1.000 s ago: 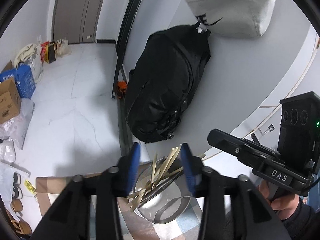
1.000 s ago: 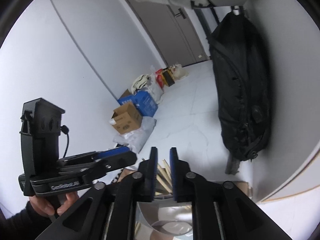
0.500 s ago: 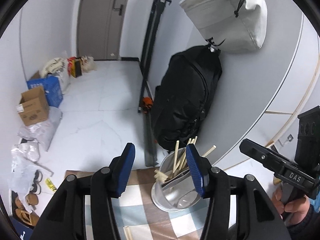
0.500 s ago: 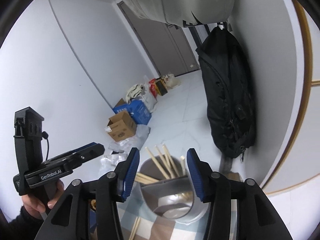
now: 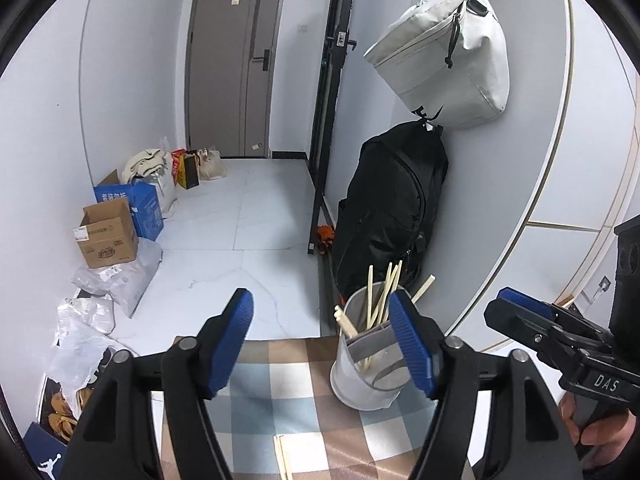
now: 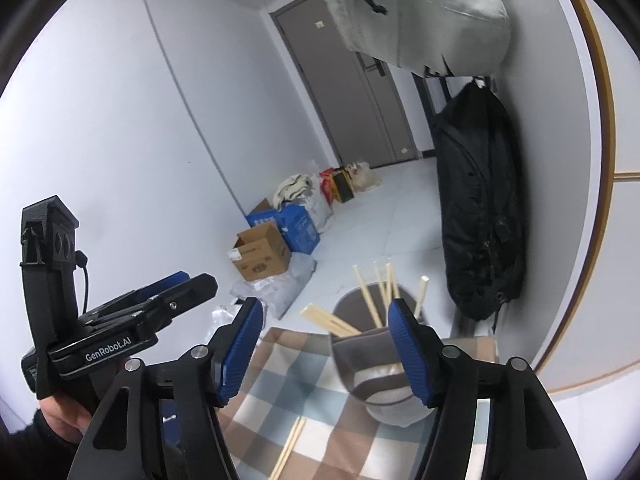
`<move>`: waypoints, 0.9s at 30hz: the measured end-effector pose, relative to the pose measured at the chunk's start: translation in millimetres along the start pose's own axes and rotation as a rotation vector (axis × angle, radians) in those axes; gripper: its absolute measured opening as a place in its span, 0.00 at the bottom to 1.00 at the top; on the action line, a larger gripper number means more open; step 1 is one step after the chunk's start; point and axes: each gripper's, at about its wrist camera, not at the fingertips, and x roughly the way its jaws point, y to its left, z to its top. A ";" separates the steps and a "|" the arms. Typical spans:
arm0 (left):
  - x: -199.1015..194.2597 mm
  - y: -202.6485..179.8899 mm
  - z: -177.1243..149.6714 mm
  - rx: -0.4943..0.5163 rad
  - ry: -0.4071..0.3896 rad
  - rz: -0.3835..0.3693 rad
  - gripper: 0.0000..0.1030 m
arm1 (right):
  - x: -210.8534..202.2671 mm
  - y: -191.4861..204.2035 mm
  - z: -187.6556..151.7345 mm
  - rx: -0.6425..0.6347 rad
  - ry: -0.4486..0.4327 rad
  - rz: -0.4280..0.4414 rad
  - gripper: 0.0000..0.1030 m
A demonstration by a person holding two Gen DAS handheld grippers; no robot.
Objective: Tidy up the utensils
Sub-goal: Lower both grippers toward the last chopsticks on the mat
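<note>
Two wrist views cover one checked tablecloth (image 5: 288, 400), and each shows something the other lacks. At 9 o'clock in the right wrist view the left gripper (image 6: 176, 288) appears from the side, gripped by a hand (image 6: 60, 416); the left wrist view instead shows the right gripper (image 5: 520, 308) at 3 o'clock, with a hand (image 5: 596, 428) under it. The left gripper's jaws have just been opening and stand released, nothing between the blue pads (image 5: 234, 344). The right gripper's jaws have likewise just been opening; they are released, framing the holder without pressing on it.

The utensil holder (image 5: 360, 364), a pale cylinder with a grey divider, stands upright on the cloth at about 4 o'clock in the left wrist view, just beside that gripper's right pad. The chopsticks (image 5: 380, 296) in it stand with long axes near vertical, tips fanned toward 12 and 1 o'clock; one pair leans toward 10 o'clock. A loose pair of chopsticks (image 6: 290, 446) lies flat on the cloth at 6 o'clock, running from 7 toward 1 o'clock in the right wrist view.

A black backpack (image 5: 392, 208) hangs behind the holder.
</note>
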 end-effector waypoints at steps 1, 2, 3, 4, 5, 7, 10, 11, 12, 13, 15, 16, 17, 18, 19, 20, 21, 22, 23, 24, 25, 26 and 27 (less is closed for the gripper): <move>-2.6 1.3 -3.1 -0.001 -0.010 0.011 0.72 | -1.1 3.2 -2.3 -0.005 -0.002 0.001 0.66; -6.3 2.5 -5.9 -0.003 -0.019 0.021 0.74 | -2.2 6.7 -5.5 -0.011 -0.004 0.004 0.67; -8.4 4.4 -9.2 -0.006 -0.023 0.028 0.75 | -2.8 9.6 -9.1 -0.016 -0.005 0.007 0.68; -9.8 7.7 -13.8 -0.011 -0.024 0.035 0.76 | -3.1 11.8 -12.8 -0.018 -0.006 0.009 0.70; -10.6 9.8 -17.2 -0.016 -0.021 0.042 0.76 | -3.1 14.0 -16.6 -0.020 -0.006 0.011 0.73; -10.3 15.6 -24.8 -0.028 -0.012 0.057 0.77 | -1.9 18.1 -26.0 -0.024 -0.003 0.018 0.75; -5.5 26.2 -42.5 -0.055 0.019 0.066 0.82 | 2.0 24.0 -43.1 -0.031 0.012 0.008 0.77; -3.4 29.7 -50.3 -0.062 0.028 0.071 0.82 | 4.0 25.1 -48.7 -0.031 0.022 0.009 0.77; -2.8 32.7 -56.9 -0.067 0.032 0.076 0.82 | 6.9 26.1 -55.2 -0.030 0.034 0.011 0.77; -1.8 36.0 -65.4 -0.074 0.038 0.082 0.83 | 9.2 27.3 -60.8 -0.031 0.043 0.012 0.77; 1.5 41.2 -77.3 -0.078 0.052 0.095 0.83 | 14.4 29.7 -73.2 -0.040 0.062 0.007 0.78; 1.7 43.9 -83.1 -0.083 0.057 0.104 0.83 | 17.2 31.1 -79.5 -0.041 0.074 0.006 0.78; 3.8 47.9 -89.5 -0.093 0.066 0.111 0.83 | 20.6 31.3 -84.8 -0.042 0.087 0.007 0.78; 6.6 52.4 -95.0 -0.102 0.077 0.114 0.83 | 25.3 31.3 -90.9 -0.042 0.102 0.007 0.78; 8.8 57.0 -100.0 -0.112 0.087 0.122 0.83 | 29.7 30.7 -96.2 -0.040 0.115 0.005 0.78; 12.5 63.7 -105.9 -0.128 0.103 0.136 0.83 | 34.9 31.4 -103.1 -0.039 0.132 0.006 0.78; 15.3 68.2 -110.3 -0.142 0.113 0.142 0.83 | 41.2 31.7 -109.1 -0.039 0.156 0.003 0.78; 16.8 72.6 -114.4 -0.156 0.121 0.145 0.83 | 48.7 31.8 -115.4 -0.039 0.184 -0.008 0.78; 19.4 78.6 -119.7 -0.175 0.130 0.153 0.83 | 55.6 31.7 -120.4 -0.037 0.211 -0.014 0.78; 20.8 83.1 -124.3 -0.186 0.139 0.159 0.83 | 62.6 31.5 -125.0 -0.032 0.240 -0.010 0.78; 20.7 86.2 -129.3 -0.192 0.144 0.160 0.83 | 69.4 31.4 -129.3 -0.027 0.268 -0.004 0.78; 21.9 92.0 -134.5 -0.190 0.144 0.174 0.83 | 76.6 31.4 -134.0 -0.024 0.295 -0.007 0.78; 21.5 94.8 -138.1 -0.191 0.144 0.202 0.83 | 83.9 32.6 -138.2 -0.024 0.319 -0.012 0.78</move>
